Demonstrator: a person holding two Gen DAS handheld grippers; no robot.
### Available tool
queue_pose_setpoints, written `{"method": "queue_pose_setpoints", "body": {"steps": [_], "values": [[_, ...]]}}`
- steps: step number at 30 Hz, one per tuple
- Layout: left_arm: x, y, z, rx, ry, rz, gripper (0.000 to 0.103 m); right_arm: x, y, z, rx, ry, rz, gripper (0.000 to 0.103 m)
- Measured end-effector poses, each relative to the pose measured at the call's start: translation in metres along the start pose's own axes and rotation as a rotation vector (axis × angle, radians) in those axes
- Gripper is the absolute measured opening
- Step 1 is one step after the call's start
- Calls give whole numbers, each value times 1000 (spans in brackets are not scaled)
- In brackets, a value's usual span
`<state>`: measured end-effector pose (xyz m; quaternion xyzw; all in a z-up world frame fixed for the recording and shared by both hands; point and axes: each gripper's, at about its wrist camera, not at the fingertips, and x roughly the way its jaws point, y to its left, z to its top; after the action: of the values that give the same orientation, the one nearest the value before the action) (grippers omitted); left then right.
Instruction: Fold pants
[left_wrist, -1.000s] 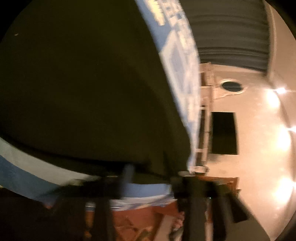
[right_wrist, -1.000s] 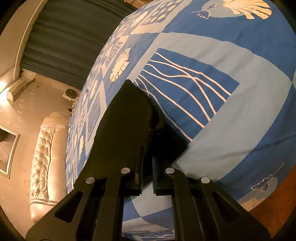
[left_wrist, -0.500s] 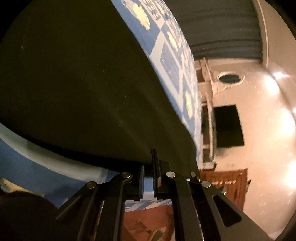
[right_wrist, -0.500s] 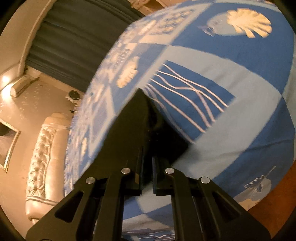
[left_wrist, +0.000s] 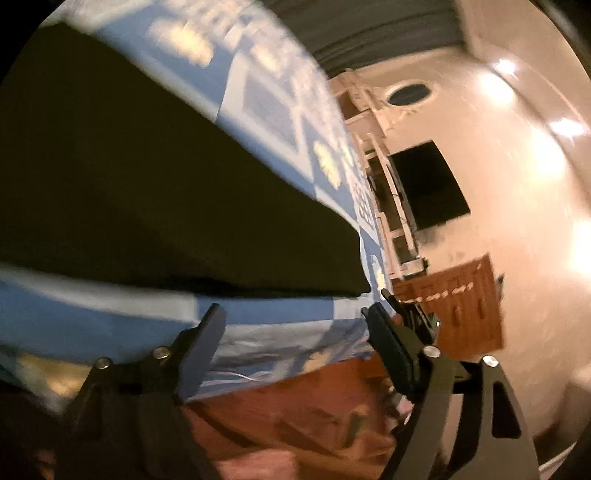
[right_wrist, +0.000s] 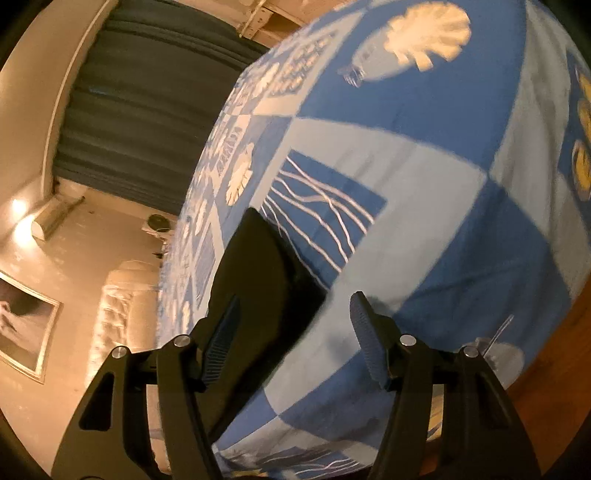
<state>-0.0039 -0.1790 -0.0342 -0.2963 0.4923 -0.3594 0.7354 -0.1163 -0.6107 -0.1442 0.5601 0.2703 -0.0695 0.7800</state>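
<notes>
The dark pants (left_wrist: 155, 192) lie flat on the bed's blue patterned cover (right_wrist: 406, 184). The left gripper (left_wrist: 291, 325) has its jaws wide apart, holding nothing. The right gripper (right_wrist: 293, 314) is the same, just by the pants' edge.

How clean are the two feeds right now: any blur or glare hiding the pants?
Left wrist: motion blur smears the bedspread; ceiling lights glare; the pants read as flat black. Right wrist: sharper, slight blur, heavy fisheye bulge; the pants show no detail.
</notes>
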Motion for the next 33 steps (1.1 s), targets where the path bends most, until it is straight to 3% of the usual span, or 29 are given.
{"method": "queue_pose_setpoints", "body": {"steps": [3, 6, 11, 14, 16, 18, 19, 26, 31, 33], "values": [[-37, 11, 14, 65, -42, 89, 84, 14, -1, -3, 33, 31, 66, 62], [-79, 40, 31, 56, -122, 177, 84, 30, 2, -3, 43, 56, 104, 66], [-143, 111, 54, -67, -217, 333, 84, 46, -3, 2, 119, 50, 129, 67], [-163, 135, 65, -143, -264, 384, 84, 47, -9, 5, 168, 73, 140, 64], [-176, 145, 71, -175, -282, 364, 84, 47, -13, 6, 188, 98, 126, 55], [-182, 148, 76, -168, -310, 353, 84, 46, -20, 5, 210, 103, 79, 21], [-182, 150, 77, -164, -310, 362, 84, 45, -21, 0, 206, 104, 70, 17], [-181, 178, 66, -329, -240, 308, 84, 38, 8, 0, 40, 68, -16, 14], [-188, 173, 65, -300, -256, 352, 84, 26, 34, 3, -47, 17, -71, 12], [-190, 173, 66, -288, -254, 367, 84, 29, 33, 2, -65, 39, -119, 12]]}}
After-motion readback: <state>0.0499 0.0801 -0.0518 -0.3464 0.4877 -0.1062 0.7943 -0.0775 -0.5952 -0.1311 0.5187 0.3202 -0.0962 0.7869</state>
